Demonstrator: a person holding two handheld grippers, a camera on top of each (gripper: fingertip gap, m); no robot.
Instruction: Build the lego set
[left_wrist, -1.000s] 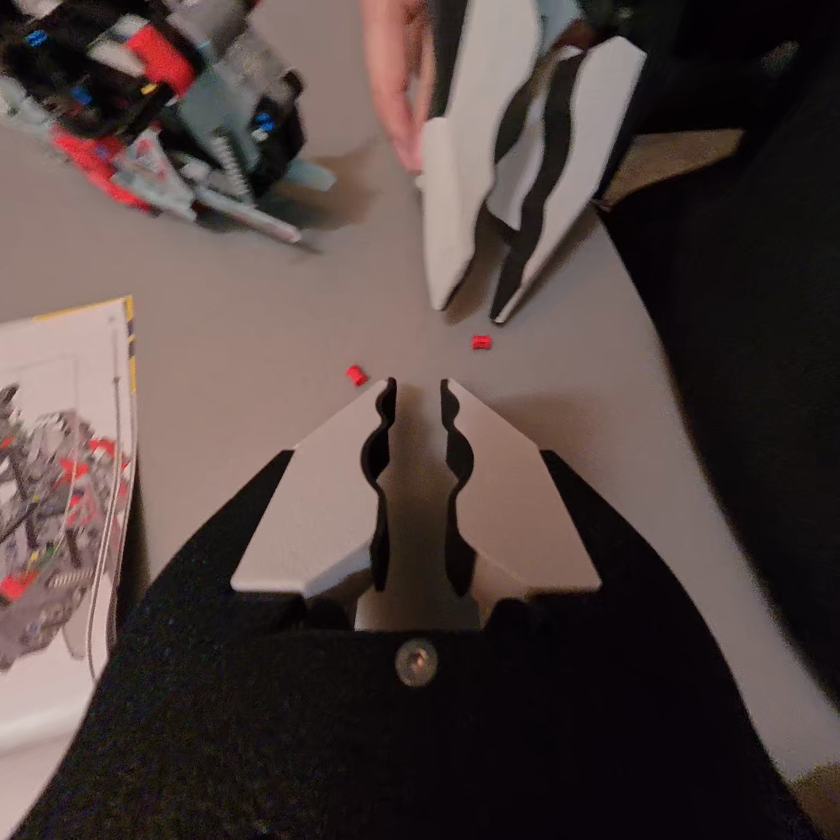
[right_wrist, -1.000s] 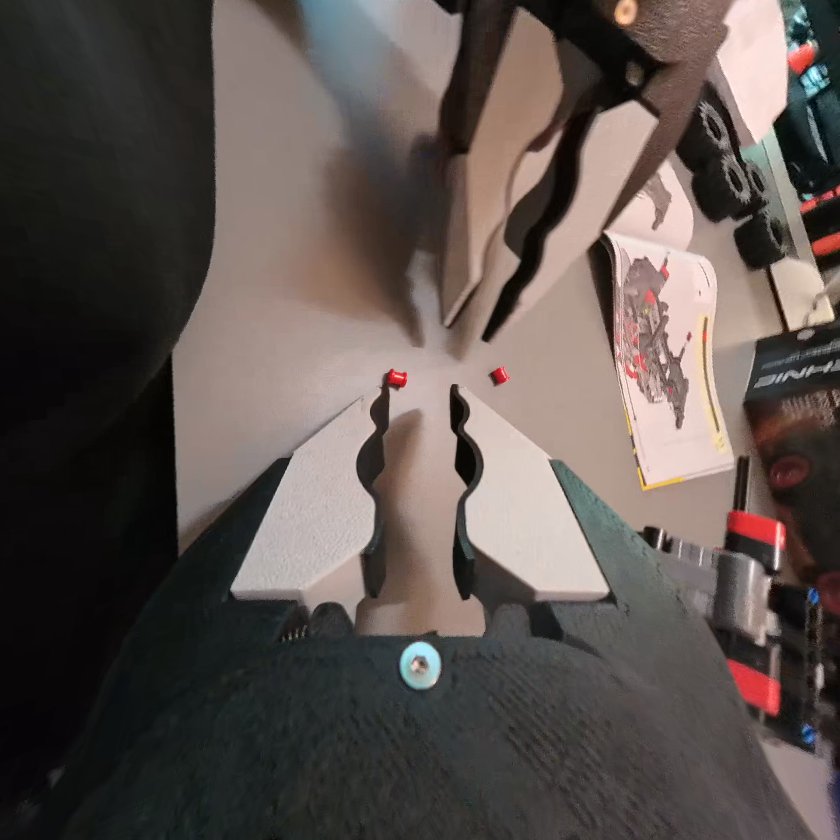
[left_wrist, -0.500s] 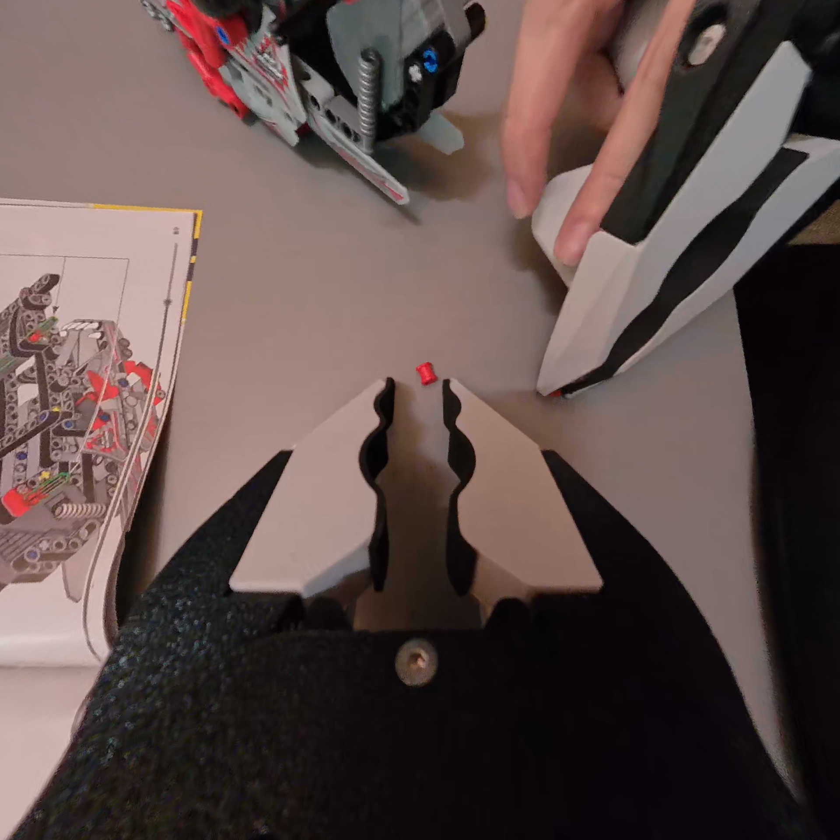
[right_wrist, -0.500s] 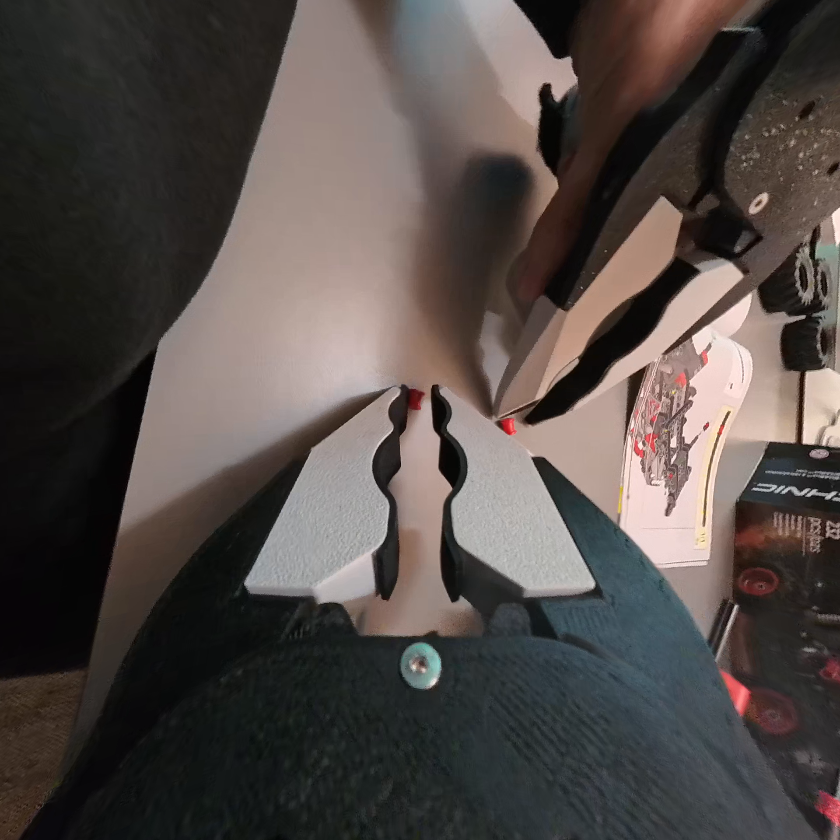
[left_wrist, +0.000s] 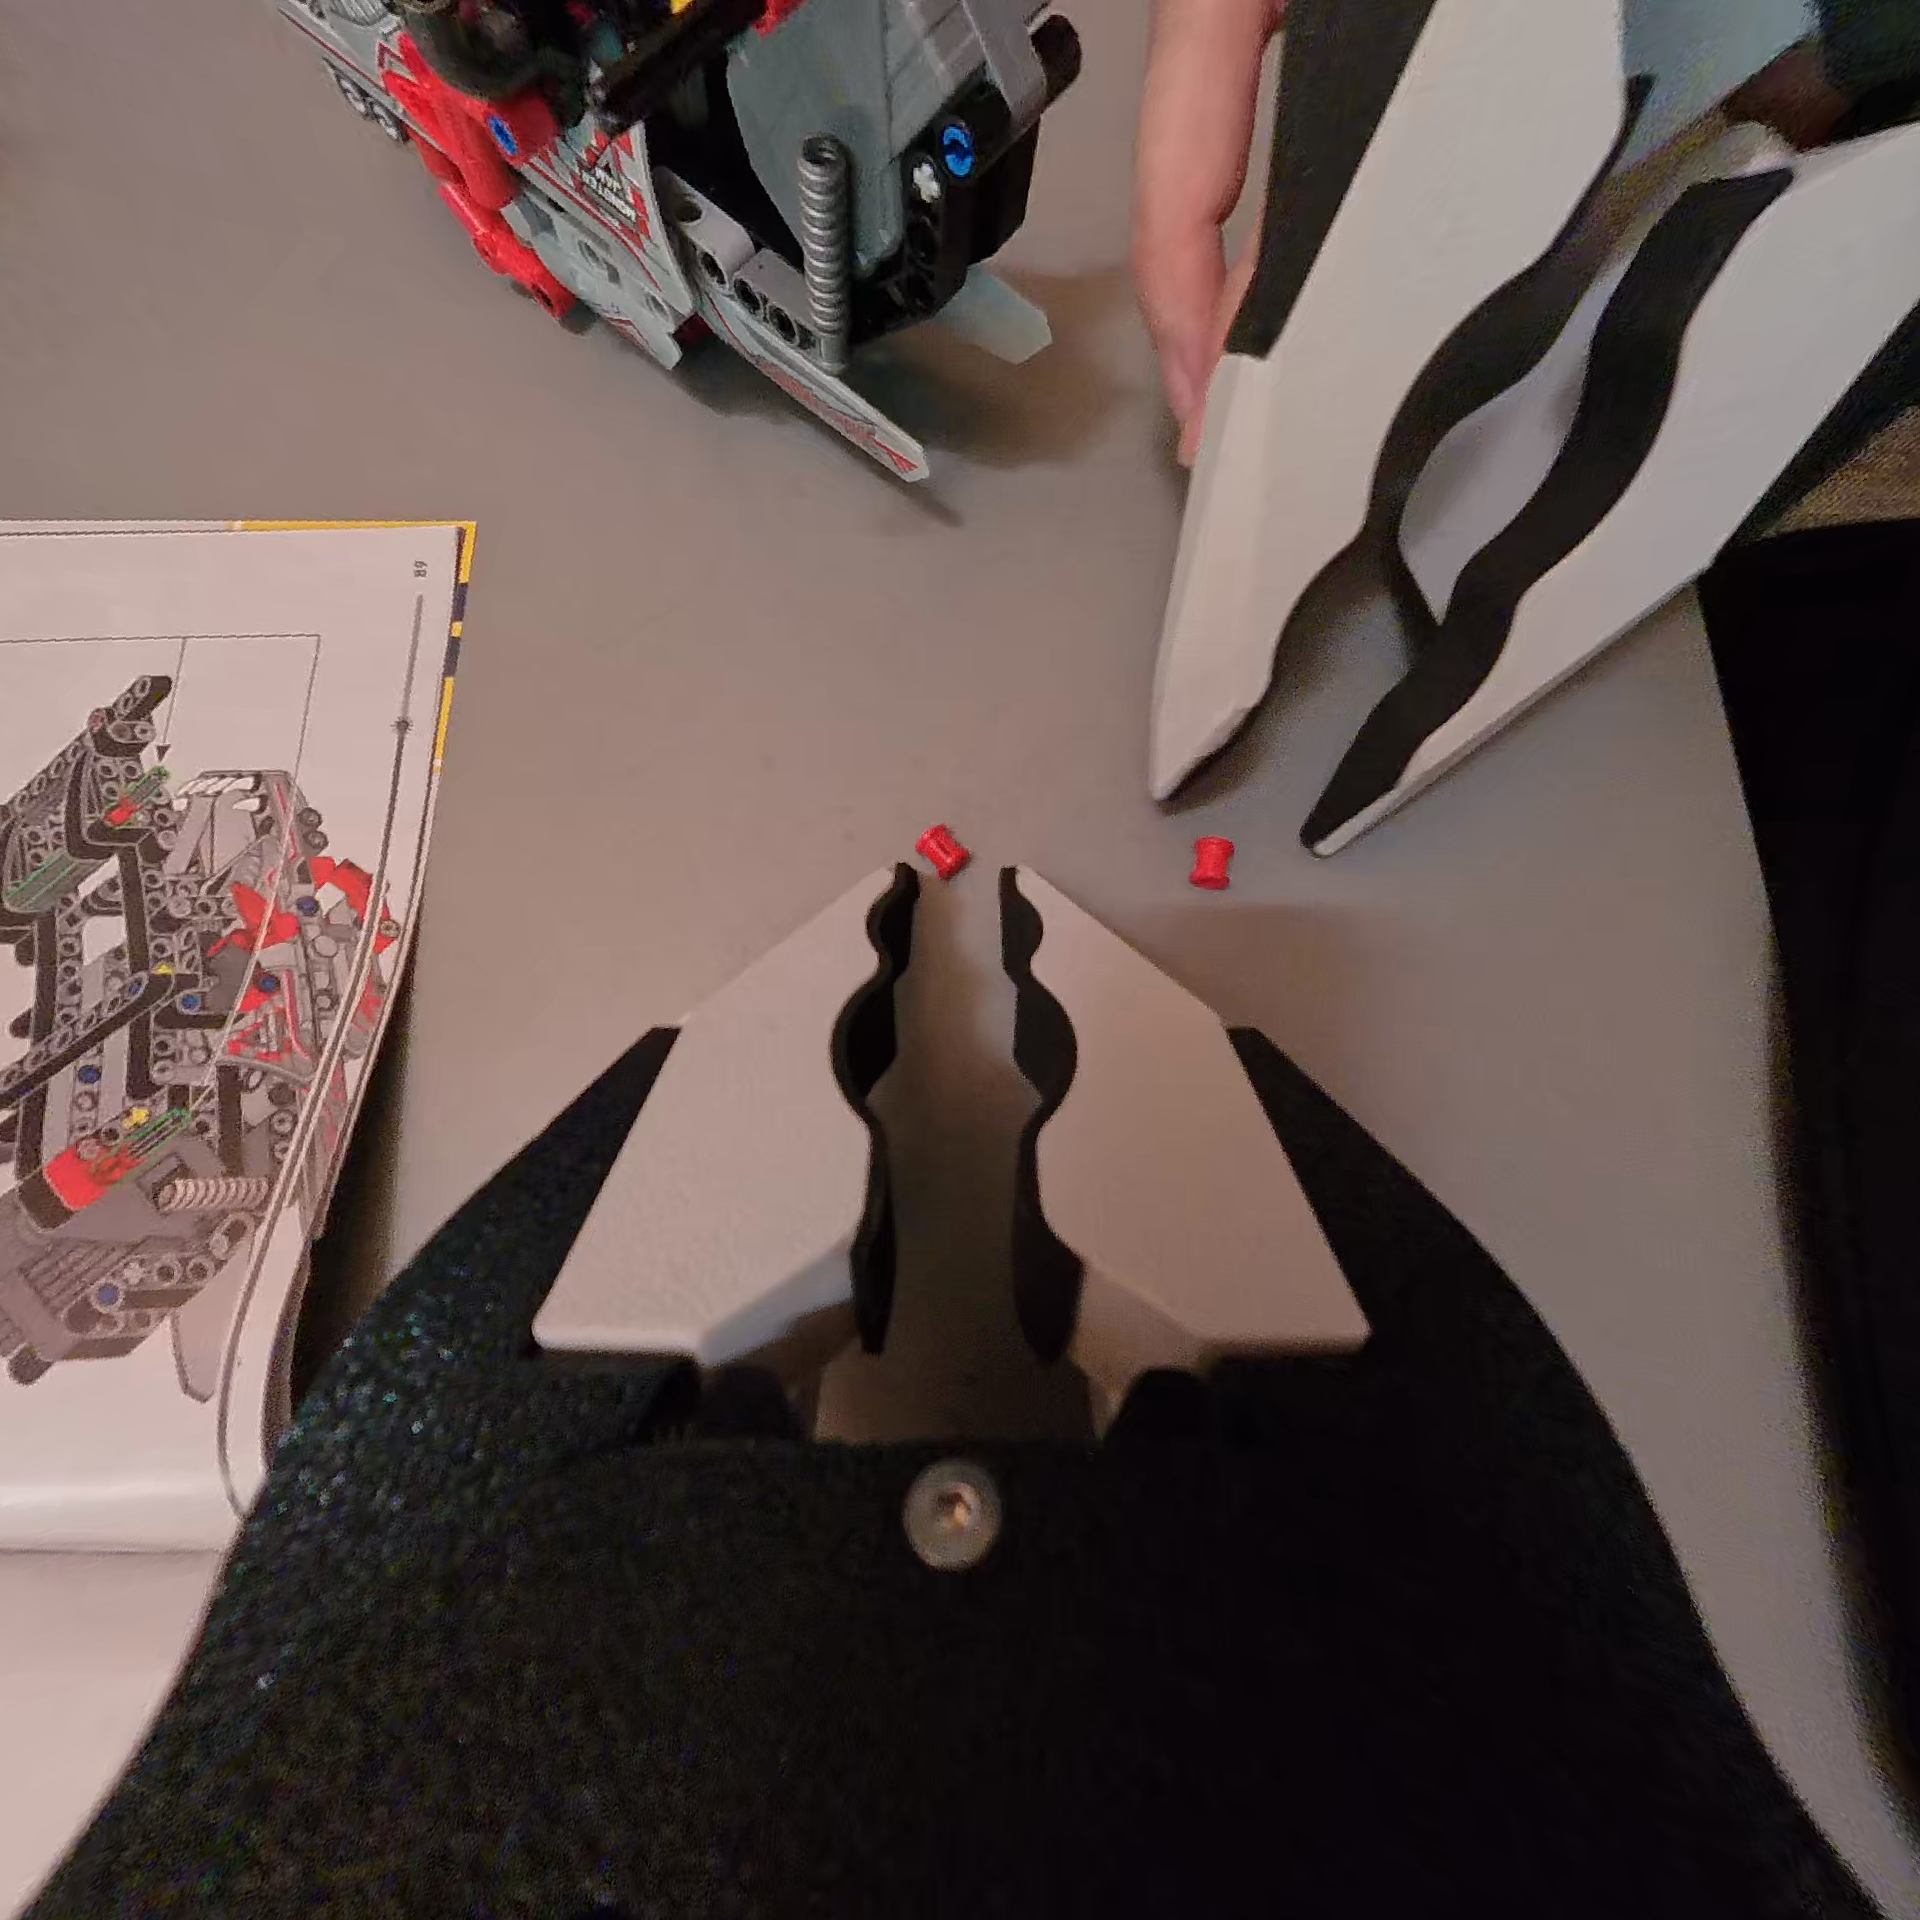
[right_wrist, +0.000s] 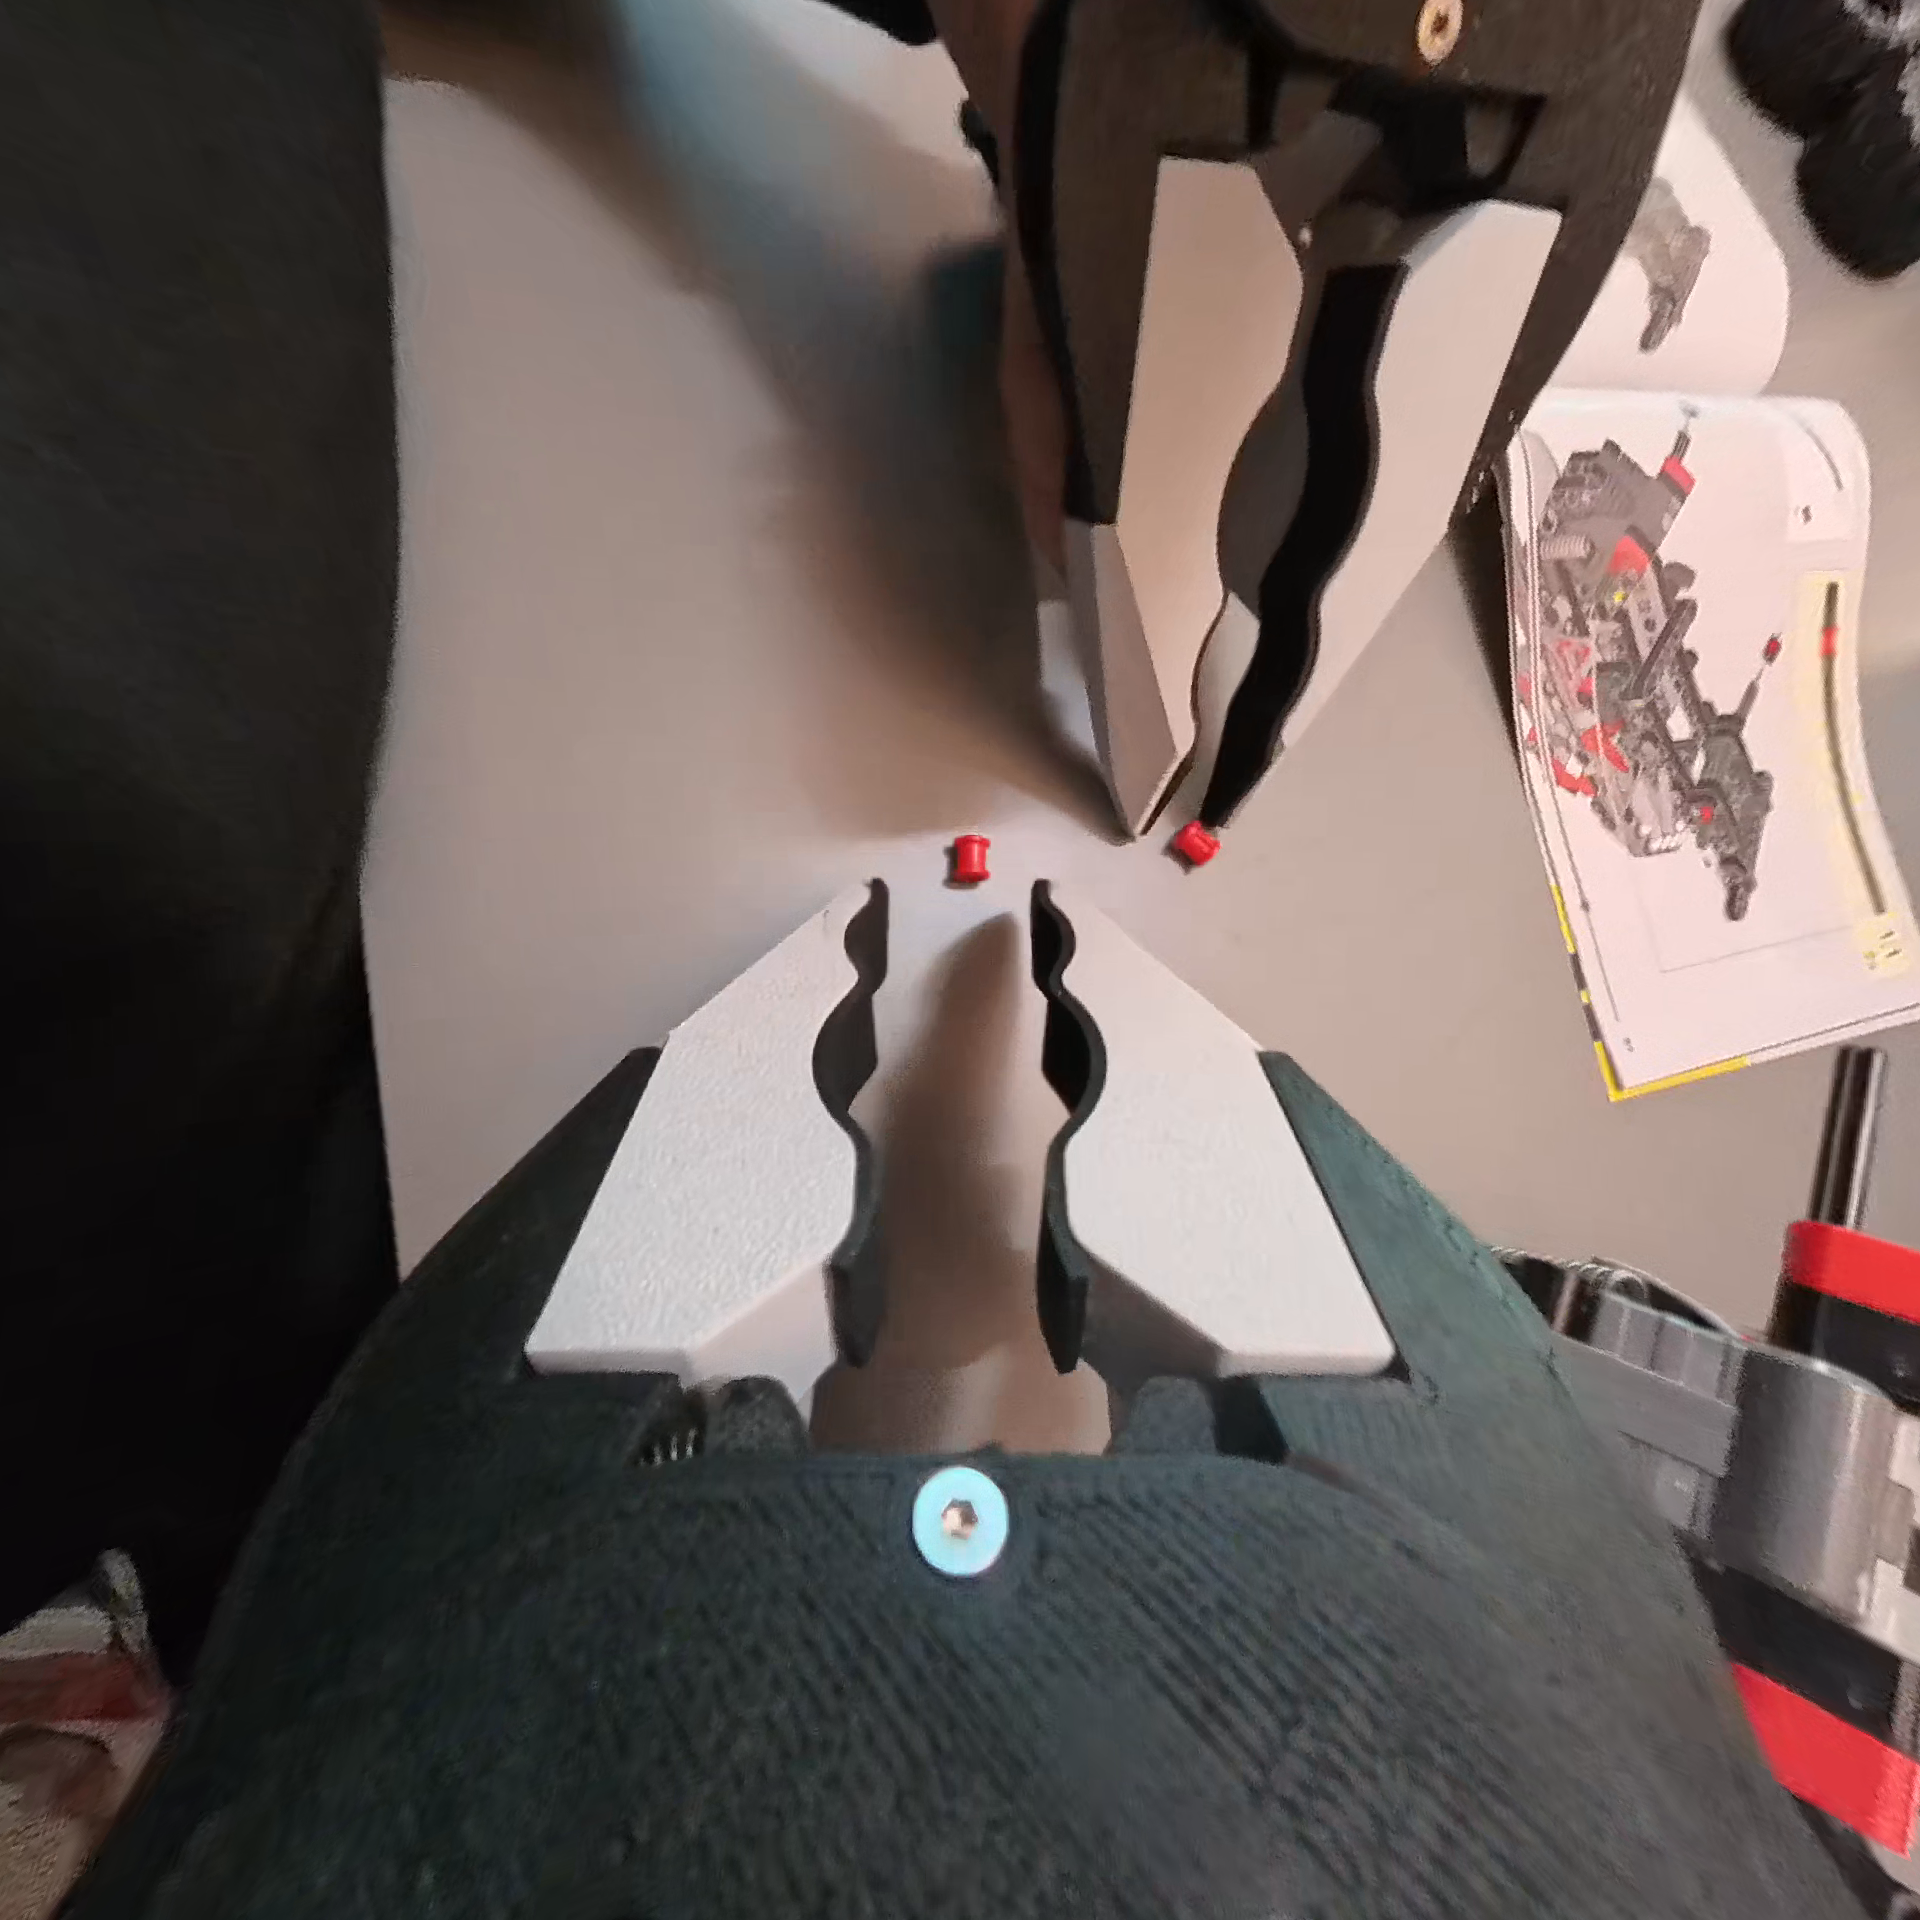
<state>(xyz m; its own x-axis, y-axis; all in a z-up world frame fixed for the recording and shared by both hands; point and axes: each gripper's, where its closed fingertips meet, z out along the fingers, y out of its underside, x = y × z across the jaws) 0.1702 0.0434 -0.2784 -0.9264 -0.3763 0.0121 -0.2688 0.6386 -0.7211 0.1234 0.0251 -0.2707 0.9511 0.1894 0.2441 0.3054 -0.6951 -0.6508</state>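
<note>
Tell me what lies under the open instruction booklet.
The booklet lies flat on the grey table. Only tabletop shows around its edges; whatever might be beneath its pages is covered and cannot be seen.

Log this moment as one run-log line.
left gripper: open, empty, at red bush | right gripper: open, empty, at second bush | both bushes on table | model untouched

A plain grey tabletop (left_wrist: 727, 644) holds two small red pieces (left_wrist: 943, 851) (left_wrist: 1209, 862) lying near each other. Left of them lies an open instruction booklet (left_wrist: 208, 935); beyond them stands a partly built red-and-grey model (left_wrist: 707, 197).
</note>
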